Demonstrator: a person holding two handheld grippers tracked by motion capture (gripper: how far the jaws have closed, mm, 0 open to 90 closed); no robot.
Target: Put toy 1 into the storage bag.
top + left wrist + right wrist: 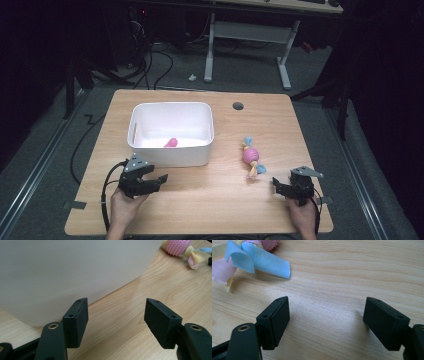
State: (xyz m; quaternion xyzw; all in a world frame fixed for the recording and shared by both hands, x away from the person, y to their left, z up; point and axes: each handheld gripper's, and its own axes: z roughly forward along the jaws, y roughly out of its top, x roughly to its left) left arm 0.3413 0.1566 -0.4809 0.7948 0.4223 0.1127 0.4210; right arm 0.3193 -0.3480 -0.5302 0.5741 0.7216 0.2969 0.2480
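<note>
Two black jaws of the left hand-held gripper [116,320] spread apart with nothing between them, low over a pale wooden tabletop [125,307], just short of a white bin's [70,272] curved wall, with a pink knobbly toy [183,248] with cloth ribbons far off at top right.

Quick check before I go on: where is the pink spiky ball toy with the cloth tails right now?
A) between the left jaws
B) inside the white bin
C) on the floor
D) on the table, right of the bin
D: the pink ball toy lies on the bare table, right of the white bin, just ahead of the right gripper, whose jaws stand open and empty.
</note>
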